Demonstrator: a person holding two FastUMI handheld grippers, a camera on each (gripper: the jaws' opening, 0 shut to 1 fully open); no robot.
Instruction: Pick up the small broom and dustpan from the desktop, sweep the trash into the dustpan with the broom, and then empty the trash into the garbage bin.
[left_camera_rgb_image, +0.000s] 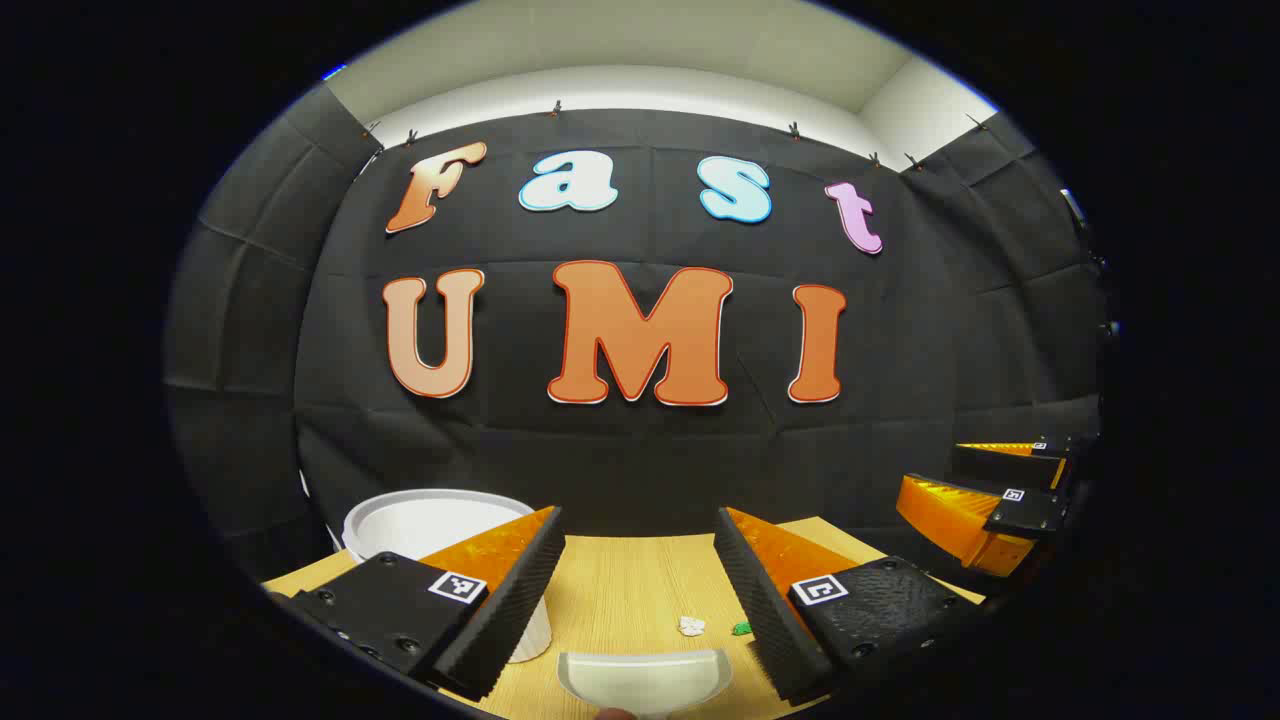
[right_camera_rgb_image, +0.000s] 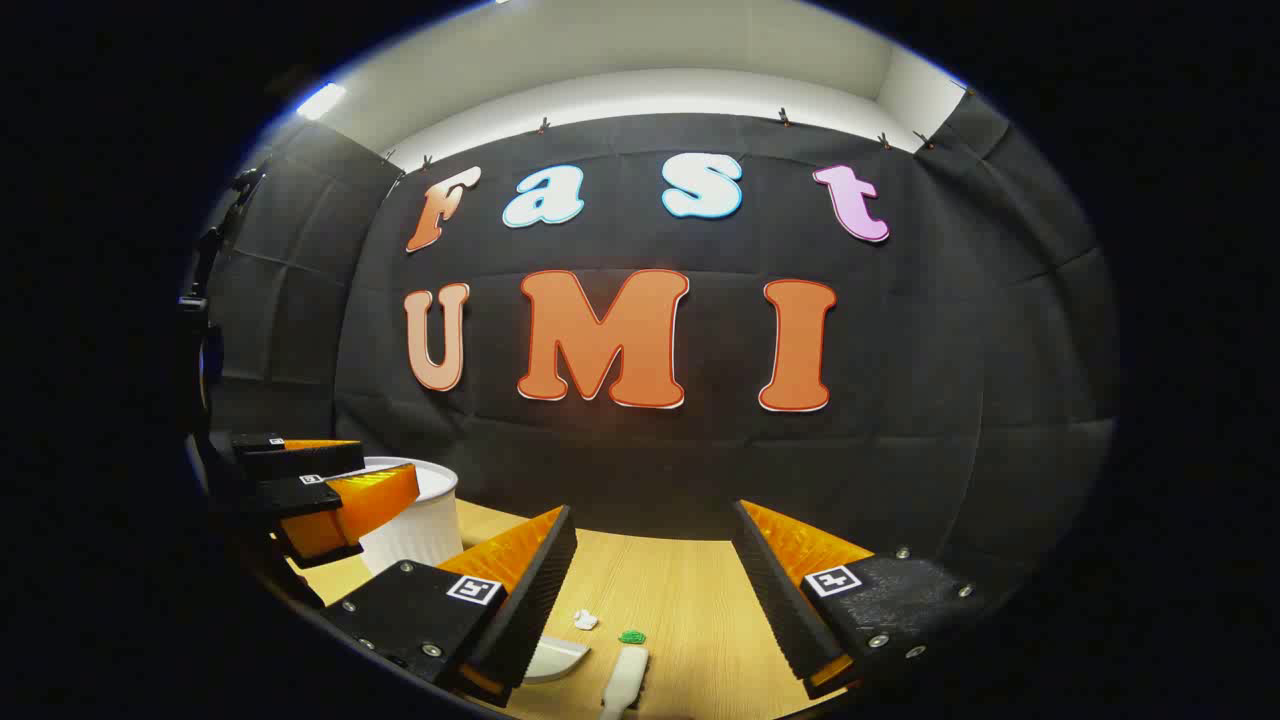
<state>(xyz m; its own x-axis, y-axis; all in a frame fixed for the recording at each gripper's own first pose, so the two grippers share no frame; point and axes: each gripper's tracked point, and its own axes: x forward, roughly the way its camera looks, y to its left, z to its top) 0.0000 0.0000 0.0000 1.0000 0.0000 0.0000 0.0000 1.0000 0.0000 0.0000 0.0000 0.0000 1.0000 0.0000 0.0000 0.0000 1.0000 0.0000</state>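
Since both tools are lying untouched on the desktop (left_camera_rgb_image: 630, 590), the pickup step isn't done yet, and both grippers are hanging above the wood w/ jaws spread wide, nothing between them. Largest first: the desktop is filling the lower centre of both views. Next, the white garbage bin (left_camera_rgb_image: 430, 520) is standing at lower left of the left gripper view, partly behind that gripper's finger, probably parked there so the dustpan can be tipped w/o a long carry; in the right gripper view the bin (right_camera_rgb_image: 415, 530) is sitting at lower left behind the other gripper. The left gripper (left_camera_rgb_image: 640, 600) is lined up right over the white dustpan (left_camera_rgb_image: 645, 680) at bottom centre, pan mouth facing the trash. The right gripper (right_camera_rgb_image: 650, 600) is hanging over the small broom (right_camera_rgb_image: 622, 680), a white handle end at bottom centre — the right gripper view is giving that, while the left gripper view is giving the whole pan mouth. Smallest: a white scrap (left_camera_rgb_image: 691, 626) and a green scrap (left_camera_rgb_image: 741, 628), close together just beyond the pan.
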